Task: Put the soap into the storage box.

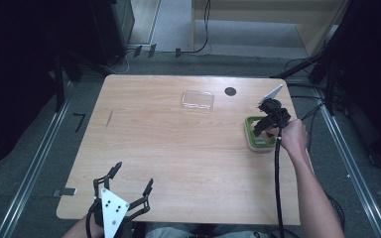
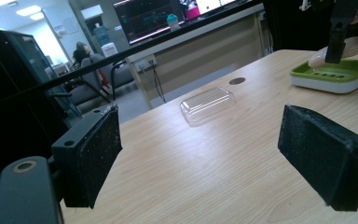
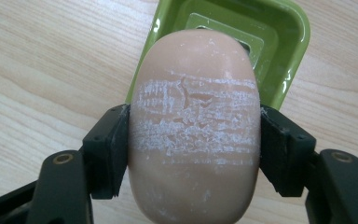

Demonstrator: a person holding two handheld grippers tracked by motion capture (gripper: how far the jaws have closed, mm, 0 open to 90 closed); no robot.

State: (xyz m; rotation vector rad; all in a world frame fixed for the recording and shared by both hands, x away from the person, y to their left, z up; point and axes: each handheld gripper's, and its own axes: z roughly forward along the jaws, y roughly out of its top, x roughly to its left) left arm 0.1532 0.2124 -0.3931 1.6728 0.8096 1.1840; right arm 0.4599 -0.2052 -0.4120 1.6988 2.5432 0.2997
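Step in hand, as judged: seat the soap bar in the soap dish, R side of the table.

R gripper (image 3: 195, 140): jaws clamped on the soap bar (image 3: 196, 126), pads on its two long sides, approx. at mid-length. Bar is pinkish, oval, with whitish scuff bands across its face. Its long axis runs along the gripper's line of sight, i.e. perpendicular to the jaw-closing direction.

Soap dish (image 3: 289, 56): green tray on a white base, drain slots in the floor. In the R gripper view it lies directly beyond and under the far end of the bar; the near end of the bar hangs over bare table (image 1: 178, 148). In the L gripper view the bar (image 2: 354, 46) sits tilted just above the dish (image 2: 331, 77), low end at or near the tray floor; contact cannot be confirmed.

Key relation: bar's long axis vs. dish's long axis appears roughly aligned, slightly skewed. Next move likely needs a short advance toward the dish's far rim plus lowering, then release.

L gripper (image 1: 129, 186): jaws wide open, nothing between the pads, parked at the near L edge of the table, well apart from the dish. R hand is the nearer by far.

Clear plastic lid (image 1: 197, 100): lies on the table at centre-rear, apart from both grippers.
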